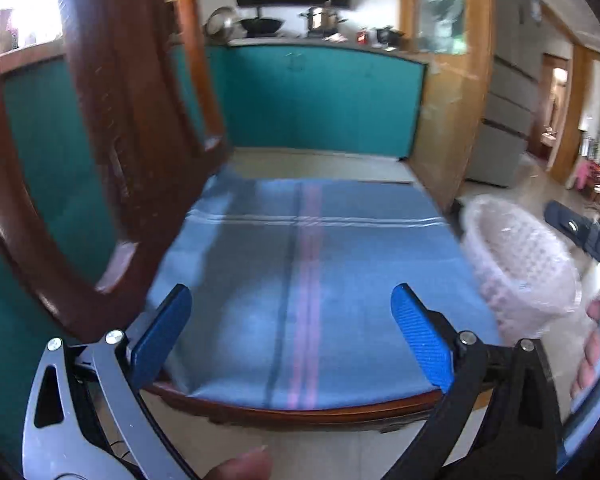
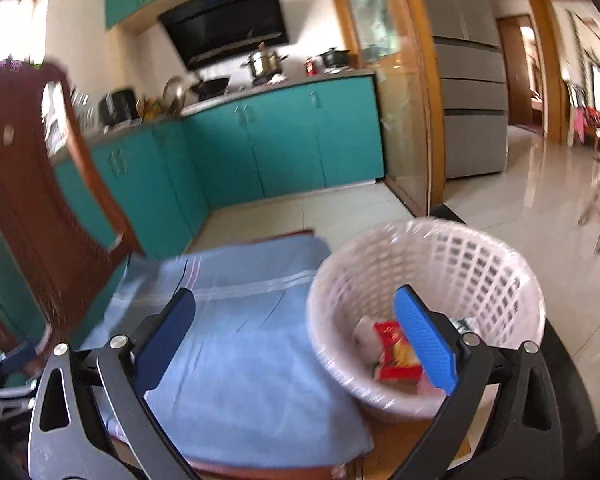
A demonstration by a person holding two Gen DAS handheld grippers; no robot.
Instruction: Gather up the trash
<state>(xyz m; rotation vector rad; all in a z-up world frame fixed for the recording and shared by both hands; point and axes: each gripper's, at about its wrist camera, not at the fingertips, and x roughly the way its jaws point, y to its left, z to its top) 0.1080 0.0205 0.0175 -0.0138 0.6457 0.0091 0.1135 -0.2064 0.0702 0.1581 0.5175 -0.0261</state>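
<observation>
On my left, the left tool (image 1: 292,334) is spread wide with nothing in it. It looks at the blue cloth (image 1: 312,264) on the worktop, and I see no trash on it. The right tool (image 2: 296,346) is spread wide too, and it holds nothing. On the right sits the white basket (image 2: 496,264), touching the cloth's edge. Inside lie 1 red wrapper (image 2: 396,352) and some pale scraps. I think the job is nearly done.

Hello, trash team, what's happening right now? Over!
Left gripper open, empty. Right gripper open, empty. Red wrapper in white basket; blue cloth bare. Nothing blocking.
</observation>
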